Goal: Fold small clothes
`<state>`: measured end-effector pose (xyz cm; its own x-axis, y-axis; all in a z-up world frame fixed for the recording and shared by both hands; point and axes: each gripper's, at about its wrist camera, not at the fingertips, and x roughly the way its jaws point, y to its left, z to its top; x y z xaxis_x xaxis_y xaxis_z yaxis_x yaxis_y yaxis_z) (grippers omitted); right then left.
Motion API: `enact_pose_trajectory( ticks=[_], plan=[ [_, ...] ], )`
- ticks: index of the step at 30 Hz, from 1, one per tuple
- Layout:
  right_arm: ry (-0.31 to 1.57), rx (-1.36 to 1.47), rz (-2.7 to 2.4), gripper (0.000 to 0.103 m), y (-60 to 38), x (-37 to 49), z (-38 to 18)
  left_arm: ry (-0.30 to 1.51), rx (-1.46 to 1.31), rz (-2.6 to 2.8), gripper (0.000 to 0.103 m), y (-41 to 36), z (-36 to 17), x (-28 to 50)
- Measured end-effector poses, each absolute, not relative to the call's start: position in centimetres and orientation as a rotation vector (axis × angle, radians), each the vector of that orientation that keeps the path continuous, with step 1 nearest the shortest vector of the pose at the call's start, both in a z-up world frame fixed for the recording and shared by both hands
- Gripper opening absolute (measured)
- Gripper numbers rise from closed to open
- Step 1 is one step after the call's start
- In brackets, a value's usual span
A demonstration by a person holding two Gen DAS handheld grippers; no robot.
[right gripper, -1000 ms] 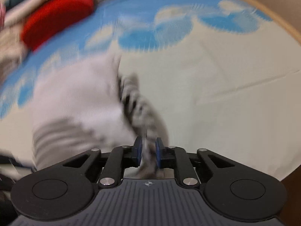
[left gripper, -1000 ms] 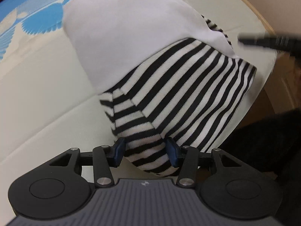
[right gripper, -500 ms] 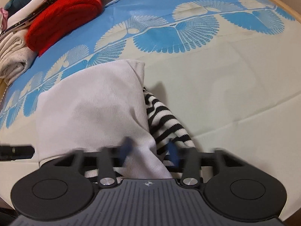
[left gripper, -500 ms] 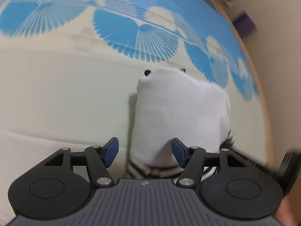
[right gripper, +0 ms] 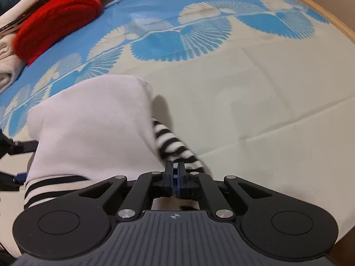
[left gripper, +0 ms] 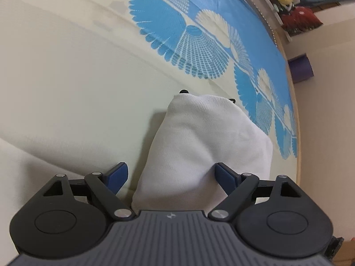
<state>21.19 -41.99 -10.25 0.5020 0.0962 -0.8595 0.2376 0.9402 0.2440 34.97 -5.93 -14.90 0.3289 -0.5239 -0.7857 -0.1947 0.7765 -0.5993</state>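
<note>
One folded garment (left gripper: pixel 206 146) between spread left gripper (left gripper: pixel 169 173), right gripper (right gripper: pixel 175 173) pinched together beside its striped sleeve (right gripper: pixel 175 143)

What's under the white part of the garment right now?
Black-and-white striped fabric pokes out beneath the white panel at its right and near edges. How far it extends underneath is covered. The right gripper is shut beside it.

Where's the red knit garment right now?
In the right wrist view, the red knit garment lies far left on the blue-patterned sheet, beside cream folded clothes.
</note>
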Motion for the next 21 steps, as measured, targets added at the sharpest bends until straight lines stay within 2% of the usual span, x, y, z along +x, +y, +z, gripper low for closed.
enact_pose_trajectory(
  ticks=[1, 2, 4, 6, 8, 10, 12, 13, 14, 15, 16, 17, 19, 21],
  plan=[
    [1.047, 0.389, -0.088, 0.024, -42.4, 21.3, -10.4, 1.24, -0.707, -0.248, 0.089, -5.8, -15.1, 35.0],
    [1.034, 0.42, -0.089, 0.044, -43.0, 21.4, -10.5, 1.241, -0.724, -0.25, 0.089, -5.7, -15.3, 35.1],
    [0.988, 0.45, -0.098, 0.059, -43.7, 21.2, -10.3, 1.231, -0.742, -0.262, 0.089, -5.8, -15.3, 35.1],
    [0.99, 0.447, -0.093, 0.061, -43.9, 21.5, -10.6, 1.22, -0.742, -0.286, 0.089, -6.0, -15.4, 35.2],
    [1.063, 0.458, -0.098, 0.071, -43.8, 22.0, -11.8, 1.227, -0.75, -0.292, 0.087, -6.1, -15.7, 35.2],
    [1.133, 0.475, -0.094, 0.071, -43.5, 22.2, -13.2, 1.228, -0.754, -0.309, 0.084, -6.2, -15.9, 35.3],
    [1.15, 0.469, -0.089, 0.071, -42.9, 22.5, -13.6, 1.225, -0.729, -0.326, 0.076, -6.4, -15.8, 35.3],
    [1.15, 0.459, -0.089, 0.071, -42.7, 22.6, -13.7, 1.223, -0.703, -0.333, 0.066, -6.6, -15.6, 35.3],
    [1.15, 0.453, -0.088, 0.066, -42.5, 22.7, -13.8, 1.219, -0.669, -0.342, 0.056, -6.7, -15.3, 35.2],
    [1.146, 0.454, -0.085, 0.058, -42.3, 22.8, -13.8, 1.213, -0.642, -0.355, 0.051, -6.8, -15.0, 35.2],
    [1.139, 0.471, -0.07, 0.031, -42.2, 22.9, -13.7, 1.205, -0.632, -0.364, 0.042, -6.8, -14.7, 35.1],
    [1.135, 0.505, -0.047, 0.015, -42.0, 22.9, -13.6, 1.195, -0.623, -0.371, 0.037, -6.8, -14.3, 35.1],
    [1.115, 0.512, -0.045, 0.008, -41.1, 22.9, -13.1, 1.158, -0.599, -0.384, 0.034, -6.5, -13.1, 34.8],
    [1.099, 0.495, -0.046, 0.006, -40.4, 22.9, -12.6, 1.098, -0.542, -0.394, 0.033, -6.4, -11.4, 34.6]
  ],
)
